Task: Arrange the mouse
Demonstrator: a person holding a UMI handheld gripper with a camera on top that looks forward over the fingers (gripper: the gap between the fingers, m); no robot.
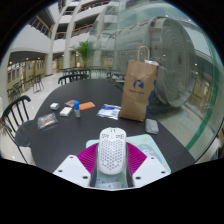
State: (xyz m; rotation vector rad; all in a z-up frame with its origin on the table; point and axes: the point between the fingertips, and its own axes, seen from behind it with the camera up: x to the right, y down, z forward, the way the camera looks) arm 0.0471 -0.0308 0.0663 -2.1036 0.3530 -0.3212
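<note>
A white mouse (112, 152) with a honeycomb-perforated shell sits between my gripper's (112, 160) two fingers, its nose pointing away from me. The magenta pads (88, 161) press on both of its sides, so the gripper is shut on it. It is held above the near edge of a dark round table (60, 140). A light blue mat-like sheet (142, 152) lies on the table just under and to the right of the mouse.
A brown paper bag (139, 90) stands at the table's far right. A blue-white packet (109, 111), an orange item (86, 105), a small bottle (76, 108), a dark packet (46, 121) and a grey object (151, 125) lie on it. Chairs (14, 116) surround it.
</note>
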